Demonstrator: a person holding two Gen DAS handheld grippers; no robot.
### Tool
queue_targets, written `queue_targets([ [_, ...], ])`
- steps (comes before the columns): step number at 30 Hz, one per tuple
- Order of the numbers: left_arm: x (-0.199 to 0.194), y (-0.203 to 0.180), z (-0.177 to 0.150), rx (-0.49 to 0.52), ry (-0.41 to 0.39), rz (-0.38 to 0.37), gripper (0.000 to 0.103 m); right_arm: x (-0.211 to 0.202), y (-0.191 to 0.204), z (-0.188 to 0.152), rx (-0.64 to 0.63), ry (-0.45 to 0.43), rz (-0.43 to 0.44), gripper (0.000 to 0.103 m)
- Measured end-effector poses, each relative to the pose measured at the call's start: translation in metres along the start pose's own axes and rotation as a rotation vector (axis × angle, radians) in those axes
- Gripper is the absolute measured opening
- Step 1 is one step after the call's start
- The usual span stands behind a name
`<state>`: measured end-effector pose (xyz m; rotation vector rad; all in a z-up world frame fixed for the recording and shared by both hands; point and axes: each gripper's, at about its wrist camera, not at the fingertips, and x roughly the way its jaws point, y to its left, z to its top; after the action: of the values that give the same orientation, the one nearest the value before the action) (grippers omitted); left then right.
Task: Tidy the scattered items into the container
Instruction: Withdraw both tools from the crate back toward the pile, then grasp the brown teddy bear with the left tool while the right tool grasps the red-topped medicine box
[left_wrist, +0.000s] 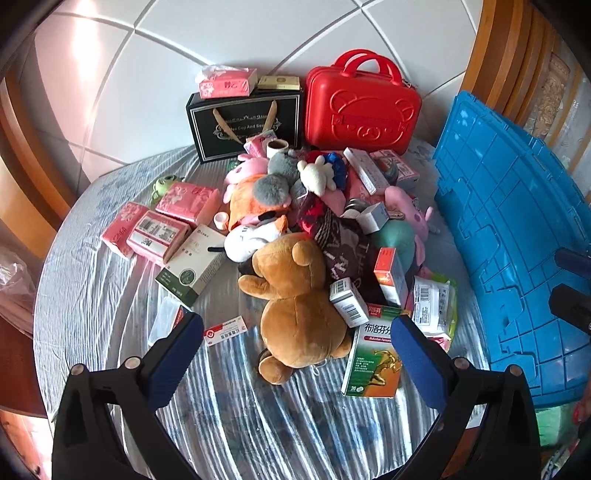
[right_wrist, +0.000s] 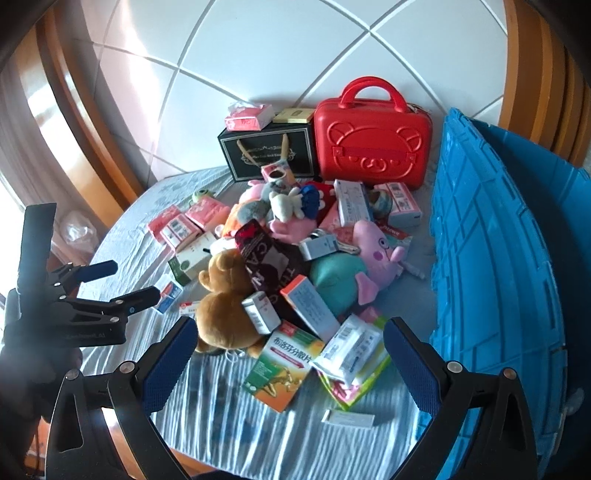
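Note:
A pile of scattered items lies on a round table under a striped cloth: a brown teddy bear, a green-orange medicine box, a pink pig plush, small cartons and pink tissue packs. The blue plastic crate stands at the table's right side. My left gripper hangs open just above the bear's near end, holding nothing. Over the medicine box, my right gripper is open and empty.
A red hard case and a black gift bag stand at the table's far edge against a white tiled wall, with a tissue box on the bag. Wooden frames flank both sides. A small white box lies near the front edge.

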<state>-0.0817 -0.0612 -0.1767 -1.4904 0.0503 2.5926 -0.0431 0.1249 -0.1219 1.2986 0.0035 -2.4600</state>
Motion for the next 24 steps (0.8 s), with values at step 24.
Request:
queue_targets([
  [24,0.163,0.025,-0.012,-0.055,0.203,-0.087,0.101,0.138,0.000,-0.031,-0.004,0.172,-0.103,0.102],
])
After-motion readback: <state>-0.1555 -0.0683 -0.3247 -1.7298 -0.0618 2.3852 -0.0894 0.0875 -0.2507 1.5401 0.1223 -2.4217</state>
